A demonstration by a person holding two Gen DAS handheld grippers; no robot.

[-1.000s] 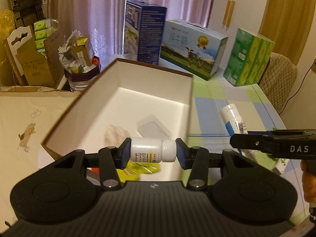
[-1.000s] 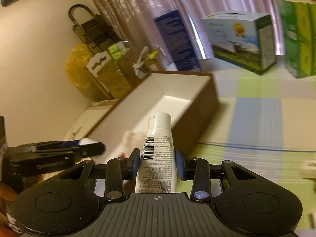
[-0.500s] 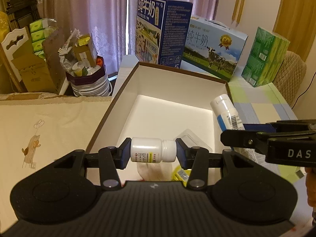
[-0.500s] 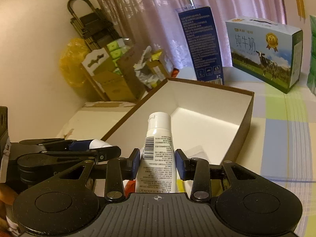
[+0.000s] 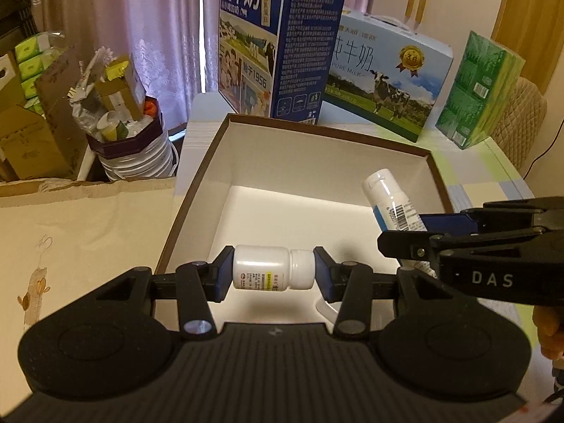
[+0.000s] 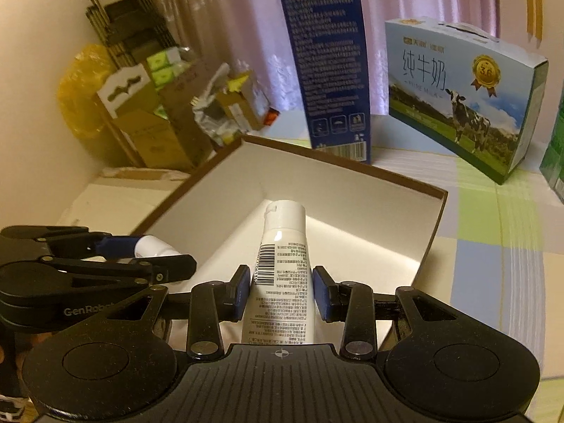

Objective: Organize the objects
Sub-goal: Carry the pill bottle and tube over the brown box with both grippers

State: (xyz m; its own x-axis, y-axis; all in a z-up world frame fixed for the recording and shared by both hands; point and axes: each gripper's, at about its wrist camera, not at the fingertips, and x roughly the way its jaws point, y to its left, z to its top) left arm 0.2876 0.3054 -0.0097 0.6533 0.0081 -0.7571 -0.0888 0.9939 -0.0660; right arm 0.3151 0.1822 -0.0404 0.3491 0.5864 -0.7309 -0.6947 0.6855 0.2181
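Both items held over the open box, neither deposited: left gripper fingers clamped on pill bottle, right gripper fingers grasping tube; release outstanding.

The left gripper was held level, its two blue-padded fingers drawn in and clamped on the ends of a small white bottle lying crosswise between them. The right gripper sat just beside it on the right, pointing forward, its fingers pressed against the sides of a white tube that stuck out ahead, cap first. Part of a hand showed behind the right gripper.
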